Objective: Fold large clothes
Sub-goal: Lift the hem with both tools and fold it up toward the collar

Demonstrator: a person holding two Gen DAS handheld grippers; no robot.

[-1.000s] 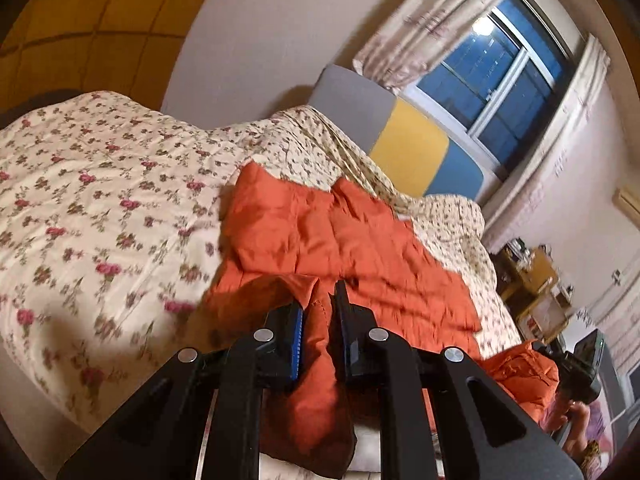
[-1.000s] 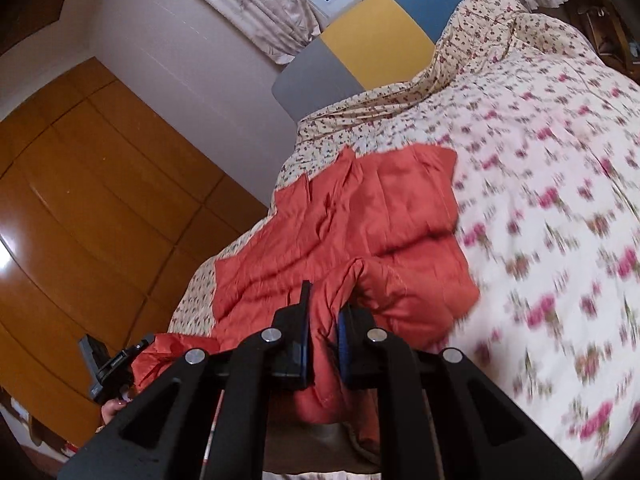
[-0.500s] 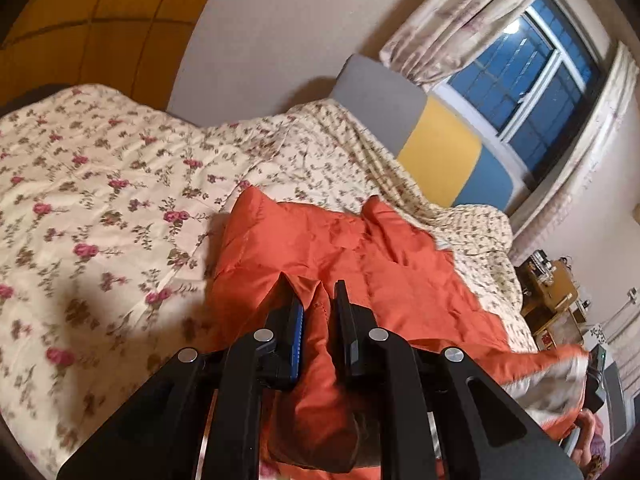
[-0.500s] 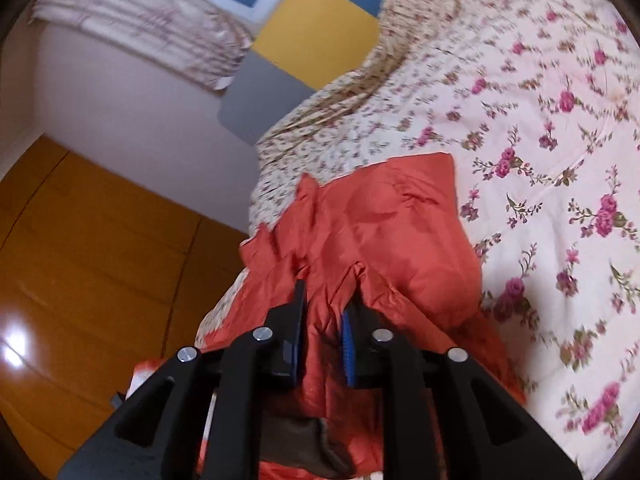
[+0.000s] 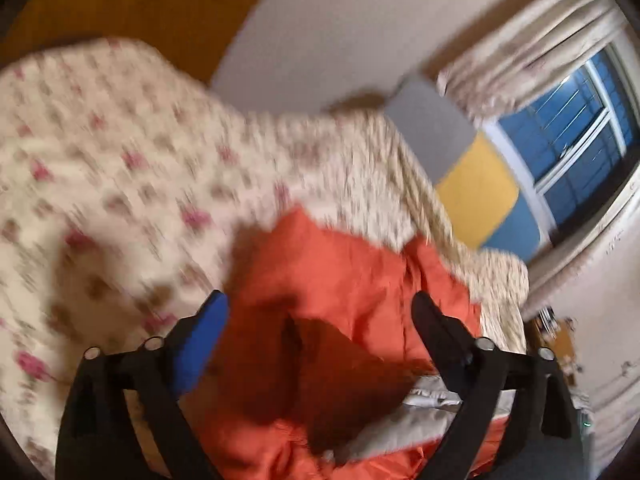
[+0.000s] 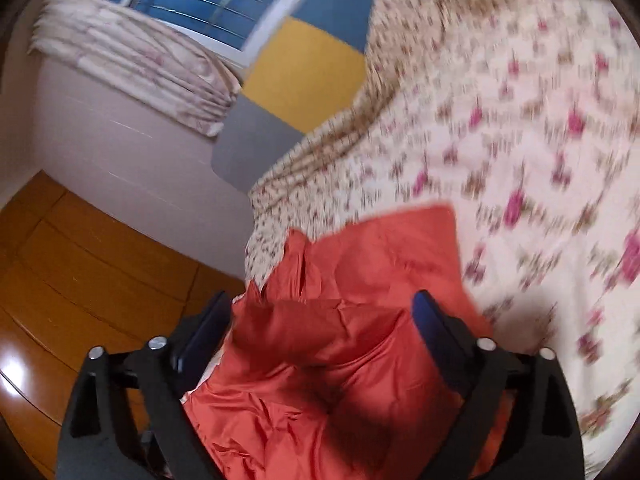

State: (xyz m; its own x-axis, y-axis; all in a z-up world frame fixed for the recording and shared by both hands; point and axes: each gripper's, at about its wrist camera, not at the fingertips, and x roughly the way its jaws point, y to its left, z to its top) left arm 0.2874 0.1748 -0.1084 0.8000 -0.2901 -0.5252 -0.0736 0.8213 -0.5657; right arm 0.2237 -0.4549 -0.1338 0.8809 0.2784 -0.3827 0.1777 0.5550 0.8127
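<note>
Orange garment (image 5: 352, 280) has just dropped from your left gripper (image 5: 320, 312) and right gripper (image 6: 322, 312); both claws are spreading, cloth loose between them at 12 o'clock, this fold laid.

We saw a floral bedspread (image 6: 520, 128), a grey-yellow-blue headboard (image 6: 304, 76), curtains (image 5: 532, 48), a dark window (image 5: 580, 140) and wooden wardrobe panels (image 6: 80, 272).

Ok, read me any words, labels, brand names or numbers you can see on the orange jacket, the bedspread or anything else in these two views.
None readable: the orange padded jacket, the floral cotton bedspread and the grey, yellow and blue headboard show no writing. Both views are motion-blurred.
</note>
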